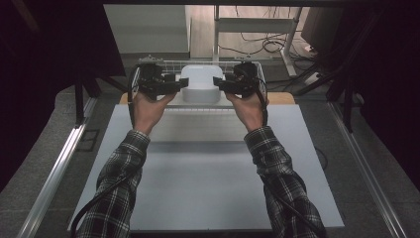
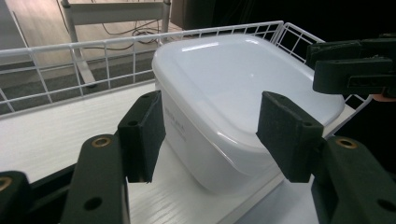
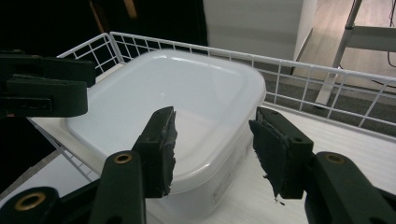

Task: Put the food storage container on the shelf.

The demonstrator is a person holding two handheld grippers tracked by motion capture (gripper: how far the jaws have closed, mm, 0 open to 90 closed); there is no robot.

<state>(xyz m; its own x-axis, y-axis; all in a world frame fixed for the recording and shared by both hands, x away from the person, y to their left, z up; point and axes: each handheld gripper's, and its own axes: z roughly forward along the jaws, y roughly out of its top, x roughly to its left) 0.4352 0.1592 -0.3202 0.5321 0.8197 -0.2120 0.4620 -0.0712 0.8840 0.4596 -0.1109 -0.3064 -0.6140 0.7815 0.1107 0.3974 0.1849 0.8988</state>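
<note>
A white lidded plastic container (image 1: 200,82) sits inside a white wire basket (image 1: 198,63) at the far end of the table. My left gripper (image 1: 184,83) is at the container's left side and my right gripper (image 1: 217,82) at its right side, facing each other. In the left gripper view the left gripper (image 2: 212,135) is open, with a corner of the container (image 2: 243,84) just beyond its pads. In the right gripper view the right gripper (image 3: 212,149) is also open around the container's (image 3: 173,98) near edge. Neither gripper's pads clearly touch it.
The basket's wire wall (image 2: 93,70) runs behind the container, on a wooden board (image 1: 282,97). A large white tabletop (image 1: 208,178) lies in front, between the person's plaid sleeves. Desk legs and cables (image 1: 267,44) stand on the floor beyond.
</note>
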